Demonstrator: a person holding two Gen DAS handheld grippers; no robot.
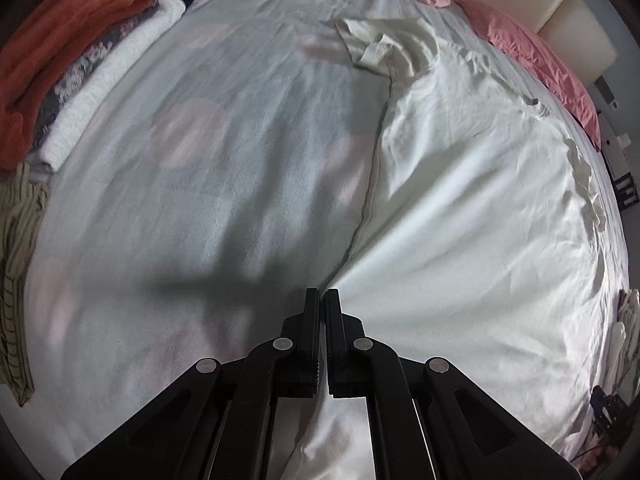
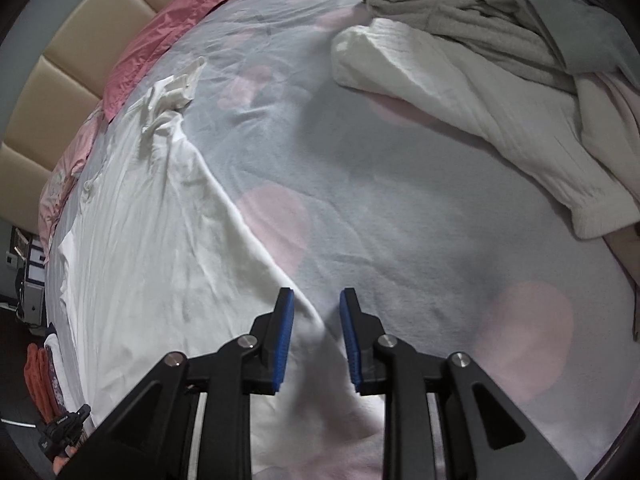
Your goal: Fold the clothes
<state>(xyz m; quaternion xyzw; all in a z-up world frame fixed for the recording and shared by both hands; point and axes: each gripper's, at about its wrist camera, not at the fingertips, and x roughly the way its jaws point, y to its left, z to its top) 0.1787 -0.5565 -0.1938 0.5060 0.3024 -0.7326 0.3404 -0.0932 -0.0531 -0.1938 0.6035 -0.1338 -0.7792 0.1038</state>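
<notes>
On the bed [image 1: 240,160] a spread shirt [image 1: 460,200] lies right of a stack of folded clothes [image 1: 80,72] at the far left edge (left wrist view), while a heap of unfolded garments [image 2: 480,80] lies on the bed to the shirt's right, with pillows [image 2: 172,28] against the headboard [image 2: 60,80].

A bed [image 1: 224,184] is covered by a pale grey sheet printed with pink circles. A beige padded headboard [image 2: 60,92] is seen behind pink pillows [image 1: 536,60].
</notes>
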